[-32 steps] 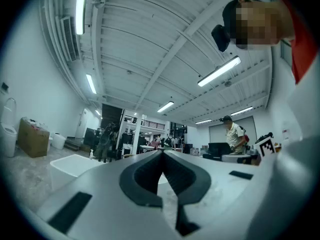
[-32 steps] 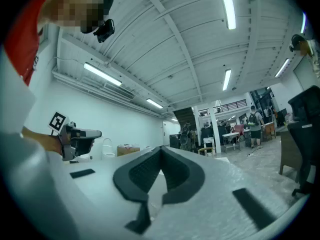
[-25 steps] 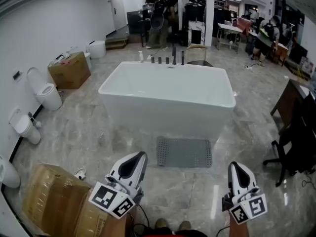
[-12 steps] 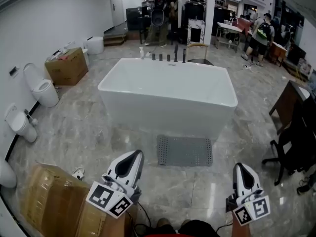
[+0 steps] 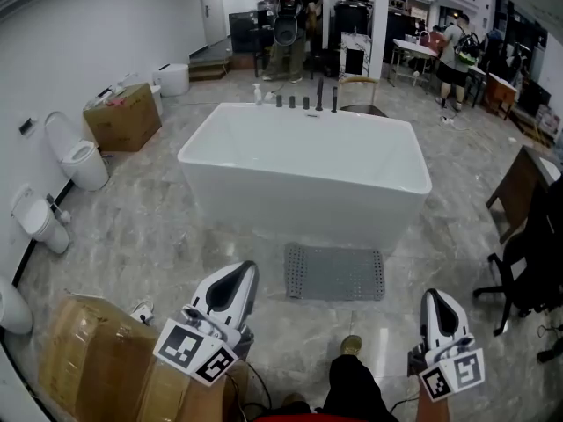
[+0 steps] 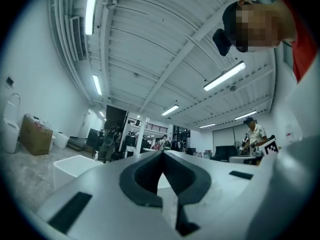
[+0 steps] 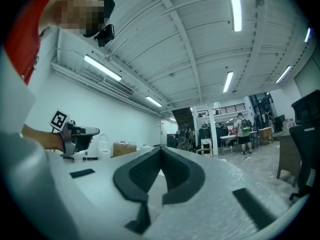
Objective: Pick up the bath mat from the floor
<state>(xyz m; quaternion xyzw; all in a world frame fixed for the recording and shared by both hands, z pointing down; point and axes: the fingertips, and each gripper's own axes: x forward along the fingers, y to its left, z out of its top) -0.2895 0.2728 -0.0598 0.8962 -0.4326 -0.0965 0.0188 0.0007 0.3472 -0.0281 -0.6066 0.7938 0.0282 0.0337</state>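
Presently, head view: one grey bath mat (image 5: 335, 272) lies flat on the marble floor (image 5: 158, 236), just beside the near long side of the single white bathtub (image 5: 303, 174), presumably where a bather would step out. The mat is untouched, and well ahead of both tools. The left gripper (image 5: 243, 272) and right gripper (image 5: 437, 298) are held low on either side of the body, noses towards the mat. I read this as the approach, with the pickup not yet begun. One shoe (image 5: 350, 345) shows between them, planted short of the mat. Count: two grippers, one mat, one bathtub with a row of dark taps (image 5: 303, 102) on its far rim, two cardboard boxes (image 5: 123, 121), and two toilets (image 5: 79, 161) along the left wall. A third white fixture there is cut off at the edge. Left gripper view: the jaws are pressed together with nothing between them, sensible since there is nothing to carry yet. The nose points across the room, so the bathtub corner shows but the mat does not. Right gripper view: the jaws are likewise closed on nothing. The view shows the left gripper off to one side, but no mat. Both pairs of jaws will need to spread before they can pinch the mat's edge.
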